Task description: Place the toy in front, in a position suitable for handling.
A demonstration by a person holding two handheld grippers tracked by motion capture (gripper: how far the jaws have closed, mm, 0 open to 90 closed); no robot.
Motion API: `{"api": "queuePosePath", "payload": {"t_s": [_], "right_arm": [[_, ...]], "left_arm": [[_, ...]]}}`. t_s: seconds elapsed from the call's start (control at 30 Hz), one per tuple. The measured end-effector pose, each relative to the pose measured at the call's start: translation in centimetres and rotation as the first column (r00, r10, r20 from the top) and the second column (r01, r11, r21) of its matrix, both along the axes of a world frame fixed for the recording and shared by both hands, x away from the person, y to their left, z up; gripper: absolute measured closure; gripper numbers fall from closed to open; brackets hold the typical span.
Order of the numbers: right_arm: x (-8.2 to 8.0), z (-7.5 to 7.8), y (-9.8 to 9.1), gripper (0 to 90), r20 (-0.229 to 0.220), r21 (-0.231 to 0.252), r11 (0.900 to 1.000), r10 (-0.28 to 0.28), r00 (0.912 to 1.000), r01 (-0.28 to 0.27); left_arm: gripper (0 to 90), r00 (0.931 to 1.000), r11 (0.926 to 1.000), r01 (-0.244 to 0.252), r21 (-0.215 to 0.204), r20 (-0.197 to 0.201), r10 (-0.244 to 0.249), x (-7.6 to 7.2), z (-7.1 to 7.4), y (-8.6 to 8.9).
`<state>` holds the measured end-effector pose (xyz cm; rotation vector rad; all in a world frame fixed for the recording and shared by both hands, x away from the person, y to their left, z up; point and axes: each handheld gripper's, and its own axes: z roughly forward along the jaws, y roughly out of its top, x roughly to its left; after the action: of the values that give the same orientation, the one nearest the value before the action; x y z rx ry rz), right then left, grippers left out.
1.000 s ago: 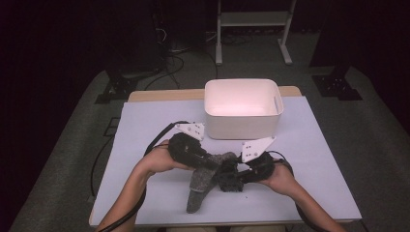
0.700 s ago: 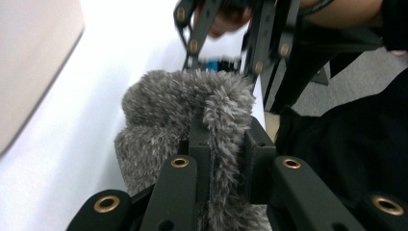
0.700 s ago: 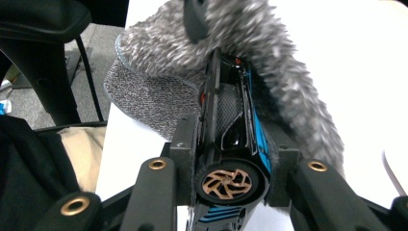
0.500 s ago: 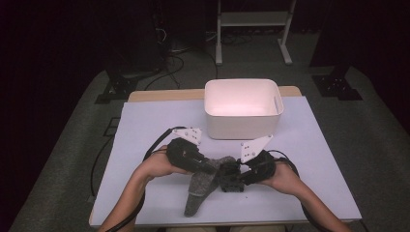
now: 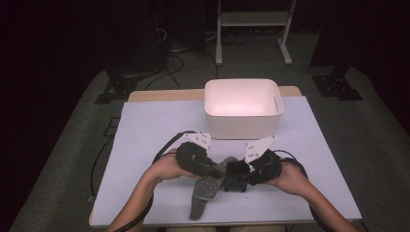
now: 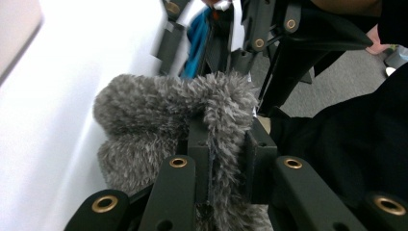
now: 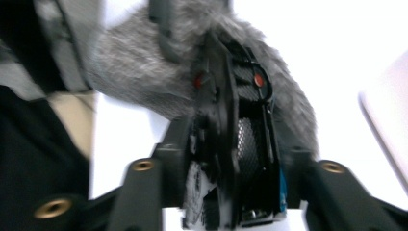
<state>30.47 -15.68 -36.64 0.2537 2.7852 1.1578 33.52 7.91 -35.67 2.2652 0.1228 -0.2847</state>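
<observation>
Both grippers grip: left gripper (image 6: 219, 163) pinches fuzzy grey sock (image 6: 163, 115); right gripper (image 7: 231, 159), blurred, clamps black device (image 7: 240, 120), jaws just widening.

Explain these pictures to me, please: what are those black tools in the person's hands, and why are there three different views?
A person at a table holds a hand-operated two-jaw gripper in each hand. One camera looks down from above; the other two ride on the grippers and look along their jaws. The left gripper is clamped on a fuzzy grey sock. The right gripper has a black meshed device between its jaws, which have just been opening; whether they still press on it is hard to tell. A white bin stands farther back.
</observation>
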Motion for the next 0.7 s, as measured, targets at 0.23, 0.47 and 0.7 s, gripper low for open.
{"api": "queuePosePath", "payload": {"t_s": [0.23, 0.47, 0.7], "right_arm": [[-0.1, -1.2, 0.1, 53.6, -0.028, -0.07, 0.9975, -0.001, 0.9996, -0.001], [0.3, -1.9, 0.4, 55.1, -0.074, -0.079, 0.9966, 0.02, 0.9971, -0.025], [1.0, -2.1, 2.4, 55.3, -0.068, 0.0, 0.9986, 0.053, 0.9963, -0.053]], "left_arm": [[77.2, 0.9998, 0.9999, 0.004, -0.017, -0.02, -0.004, 0.0, -0.8, -0.5], [77.4, 0.9999, 0.9997, 0.007, -0.021, -0.014, -0.008, 0.0, -0.9, -0.3], [77.7, 0.9995, 0.9992, -0.029, -0.029, 0.01, 0.029, 0.0, 0.4, 1.7]]}}
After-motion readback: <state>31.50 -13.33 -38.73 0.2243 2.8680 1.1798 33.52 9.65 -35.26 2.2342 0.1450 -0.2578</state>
